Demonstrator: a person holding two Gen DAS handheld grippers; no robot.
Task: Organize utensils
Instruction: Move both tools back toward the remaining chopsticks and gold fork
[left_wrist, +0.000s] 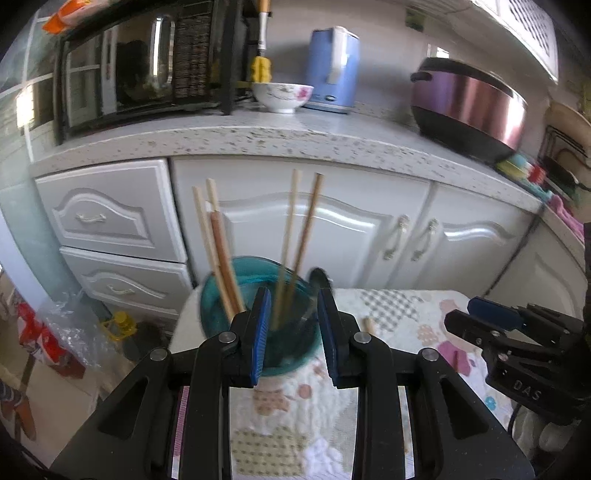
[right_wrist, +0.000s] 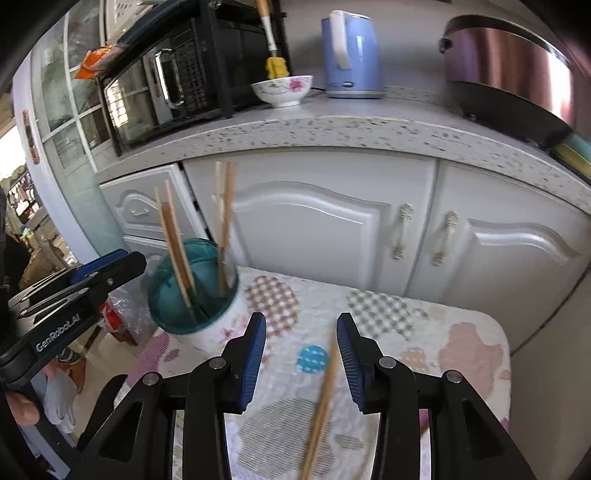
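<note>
A teal translucent plastic holder stands at the worktop's ten o'clock corner with five slim wooden chopsticks upright inside. The left tool is spread, pinching nothing. The right tool is likewise spread over one loose wooden chopstick on the patterned quilted cloth. That stick looks light, stiff and prone to rolling; I'd pinch it mid-length, across the shaft.

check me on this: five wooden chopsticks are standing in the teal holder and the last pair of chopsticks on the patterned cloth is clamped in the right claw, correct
Not quite. The right claw is open: in the right wrist view the pair of wooden chopsticks lies loose on the patterned cloth between its jaws, unclamped. The rest holds: five wooden chopsticks stand in the round teal holder.
</note>
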